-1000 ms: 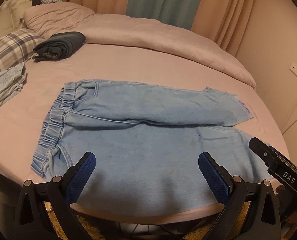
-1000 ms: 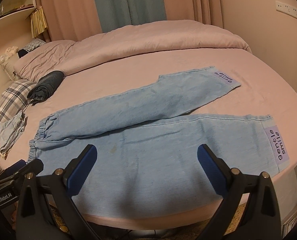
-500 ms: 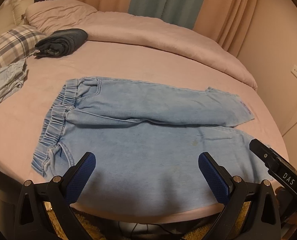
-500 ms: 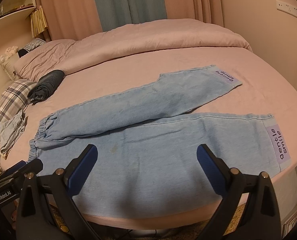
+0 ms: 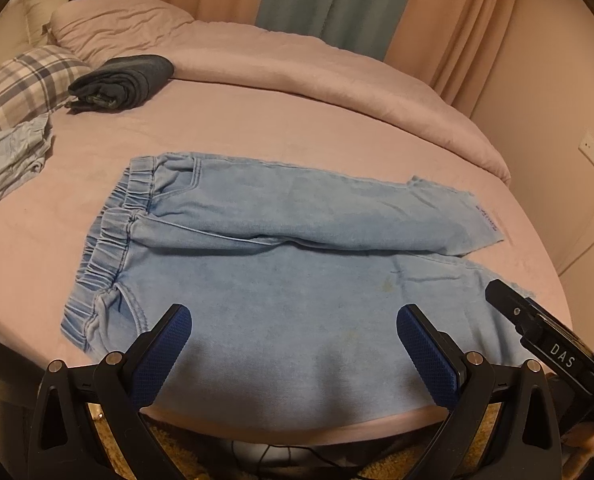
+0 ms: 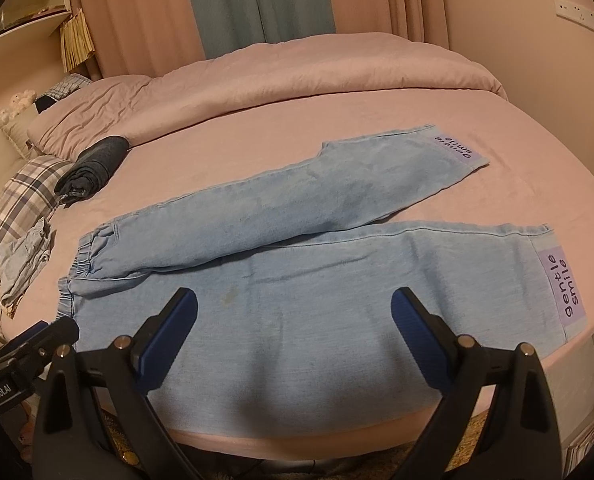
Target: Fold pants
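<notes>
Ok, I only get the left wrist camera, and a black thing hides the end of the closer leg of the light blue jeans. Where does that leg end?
Observer: The near leg of the light blue denim pants ends in a lilac rectangular fabric patch, which lies flat close to the edge of the pink bed sheet.
Kid: Does the patch say something?
Observer: Yes, it says "gentle smile" in dark letters.
Kid: Is the other claw open?
Observer: Yes, the right claw is wide open and empty, over the middle of that near leg.
</notes>
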Motion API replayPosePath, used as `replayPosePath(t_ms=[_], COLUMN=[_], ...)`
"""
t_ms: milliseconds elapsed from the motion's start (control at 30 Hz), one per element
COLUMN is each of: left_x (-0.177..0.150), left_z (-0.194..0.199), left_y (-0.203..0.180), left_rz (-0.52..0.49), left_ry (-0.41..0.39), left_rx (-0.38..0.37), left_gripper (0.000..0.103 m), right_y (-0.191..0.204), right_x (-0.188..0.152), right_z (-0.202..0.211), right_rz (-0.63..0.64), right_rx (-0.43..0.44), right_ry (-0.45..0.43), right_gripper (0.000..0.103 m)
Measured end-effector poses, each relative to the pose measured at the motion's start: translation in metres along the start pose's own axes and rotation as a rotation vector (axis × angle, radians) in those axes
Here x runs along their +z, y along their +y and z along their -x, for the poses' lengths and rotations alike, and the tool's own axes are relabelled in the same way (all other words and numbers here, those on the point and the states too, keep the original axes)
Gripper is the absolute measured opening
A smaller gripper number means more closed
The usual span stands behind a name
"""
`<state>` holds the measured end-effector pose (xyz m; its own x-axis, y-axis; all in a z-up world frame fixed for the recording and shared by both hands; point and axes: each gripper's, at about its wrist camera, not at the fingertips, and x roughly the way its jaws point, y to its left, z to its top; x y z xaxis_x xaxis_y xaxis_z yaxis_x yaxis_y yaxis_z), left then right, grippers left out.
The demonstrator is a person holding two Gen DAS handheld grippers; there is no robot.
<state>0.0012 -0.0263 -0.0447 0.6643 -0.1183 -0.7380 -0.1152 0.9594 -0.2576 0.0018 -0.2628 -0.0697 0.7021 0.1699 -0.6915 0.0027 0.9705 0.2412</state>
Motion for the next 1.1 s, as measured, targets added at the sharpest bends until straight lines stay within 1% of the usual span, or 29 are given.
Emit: replayPosePath(t_ms=[767,1100], left_x=[-0.002,-0.002], left_z=[-0.007,-0.007], left_y=[0.001,0.002], left_rz=[0.006,0.008], left_ry=[0.026,0.02], left_rx=[0.002,0.003], left_gripper=[0.102,0.102], right_y=[-0.007,-0.013], right_x=[0.001,0.002], right_z=[-0.004,-0.003], right_rz=[-0.017,-0.034], right_rx=[-0.016,-0.026], right_ry=[0.015,0.015], right_gripper=[0.095,0.094])
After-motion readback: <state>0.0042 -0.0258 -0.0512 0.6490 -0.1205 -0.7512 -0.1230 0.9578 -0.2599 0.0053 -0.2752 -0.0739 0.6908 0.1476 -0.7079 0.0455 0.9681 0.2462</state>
